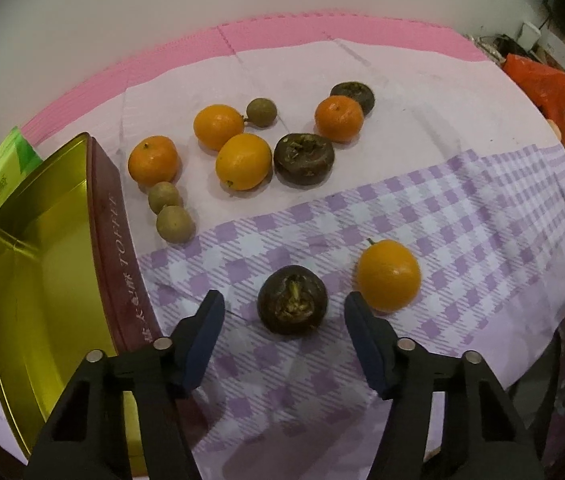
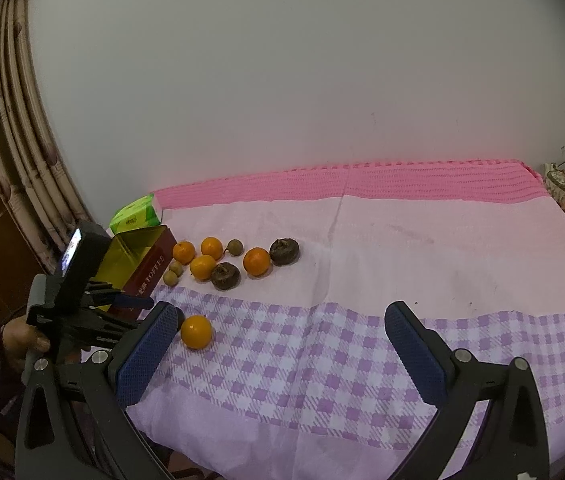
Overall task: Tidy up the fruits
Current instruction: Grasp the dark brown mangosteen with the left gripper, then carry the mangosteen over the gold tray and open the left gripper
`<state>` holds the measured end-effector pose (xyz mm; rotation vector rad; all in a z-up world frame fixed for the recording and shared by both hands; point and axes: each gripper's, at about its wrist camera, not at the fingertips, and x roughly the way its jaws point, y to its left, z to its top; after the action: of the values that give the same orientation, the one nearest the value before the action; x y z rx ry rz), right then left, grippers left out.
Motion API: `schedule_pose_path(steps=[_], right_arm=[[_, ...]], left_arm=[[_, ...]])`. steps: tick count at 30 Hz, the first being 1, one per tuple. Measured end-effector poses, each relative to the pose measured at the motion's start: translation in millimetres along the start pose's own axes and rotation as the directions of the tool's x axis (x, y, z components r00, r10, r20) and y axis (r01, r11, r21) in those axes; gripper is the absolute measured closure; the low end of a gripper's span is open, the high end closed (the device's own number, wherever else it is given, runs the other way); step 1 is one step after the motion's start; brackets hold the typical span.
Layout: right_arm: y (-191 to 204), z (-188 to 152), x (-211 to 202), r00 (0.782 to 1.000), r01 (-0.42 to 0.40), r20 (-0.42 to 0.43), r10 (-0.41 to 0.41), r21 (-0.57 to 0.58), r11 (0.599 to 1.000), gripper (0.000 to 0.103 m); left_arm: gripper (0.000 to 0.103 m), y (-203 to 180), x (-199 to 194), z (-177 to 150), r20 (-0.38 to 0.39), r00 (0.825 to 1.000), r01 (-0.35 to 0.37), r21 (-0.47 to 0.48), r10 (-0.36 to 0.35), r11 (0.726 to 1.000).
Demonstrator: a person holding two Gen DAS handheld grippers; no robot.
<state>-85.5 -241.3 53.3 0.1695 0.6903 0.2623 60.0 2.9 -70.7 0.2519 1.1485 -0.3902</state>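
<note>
One dark fruit (image 1: 292, 300) btwn left gripper (image 1: 284, 308) pads, untouched, tin (image 1: 42, 264) beside

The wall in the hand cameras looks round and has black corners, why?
Both views use fisheye lenses. In the right wrist view the curtain bows and the corners go black; in the left wrist view the tin curves, and the dim, pinkish light blurs the toffee lettering a little.
</note>
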Motion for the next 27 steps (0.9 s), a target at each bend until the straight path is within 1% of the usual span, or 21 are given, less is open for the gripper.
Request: schedule_pose_path(steps=[2, 3, 4, 5, 9, 11, 14, 19, 23, 27], right_arm=[[0.4, 0.5, 1.2, 1.000, -0.001, -0.005, 0.001, -0.003, 1.000, 0.000], [0.7, 0.7, 1.6, 1.000, -0.002, -0.007, 0.002, -0.004, 1.000, 0.000], [1.1, 0.6, 1.8, 1.000, -0.002, -0.008, 0.002, -0.005, 1.000, 0.000], [0.8, 1.1, 2.4, 1.000, -0.003, -0.010, 0.003, -0.004, 1.000, 0.000], [0.3, 0.0, 6.2, 1.000, -0.002, -0.026, 0.001, -0.007, 1.000, 0.000], [-0.1, -0.3, 7.4, 1.000, 0.000, -0.031, 0.000, -0.006, 1.000, 0.000], [-0.4, -1.5, 9.8, 0.999, -0.007, -0.045, 0.007, 0.002, 1.000, 0.000], [3.2, -6.1, 17.0, 0.998, -0.016, -0.066, 0.015, -0.016, 1.000, 0.000], [8.8, -12.7, 21.7, 0.996, -0.016, -0.087, 0.012, -0.045, 0.999, 0.000], [12.4, -17.7, 27.1, 0.994, -0.017, -0.110, 0.011, -0.054, 0.998, 0.000]], left_arm=[[0.049, 2.6, 4.6, 2.5, -0.004, 1.000, 0.006, -0.003, -0.006, 1.000], [0.054, 2.0, 5.8, 2.6, -0.001, 1.000, 0.007, -0.001, -0.007, 1.000], [0.063, 1.6, 7.8, 2.9, -0.002, 1.000, 0.021, 0.000, -0.021, 1.000], [0.064, 0.6, 9.4, 2.7, -0.004, 1.000, 0.026, 0.000, -0.026, 1.000], [0.064, -6.8, 8.6, -0.7, 0.022, 1.000, -0.016, 0.004, 0.016, 1.000], [0.064, -7.2, 4.9, -2.8, 0.033, 0.999, -0.036, -0.024, 0.036, 0.999], [0.064, -4.9, -10.8, -6.8, 0.064, 0.996, -0.052, -0.093, 0.058, 0.994], [0.064, -2.2, -41.2, -14.8, 0.111, 0.990, -0.064, -0.195, 0.086, 0.979], [0.064, 1.0, -57.8, -19.8, 0.132, 0.987, -0.051, -0.256, 0.087, 0.965], [0.064, 2.0, -71.1, -21.6, 0.150, 0.985, -0.040, -0.284, 0.085, 0.958]])
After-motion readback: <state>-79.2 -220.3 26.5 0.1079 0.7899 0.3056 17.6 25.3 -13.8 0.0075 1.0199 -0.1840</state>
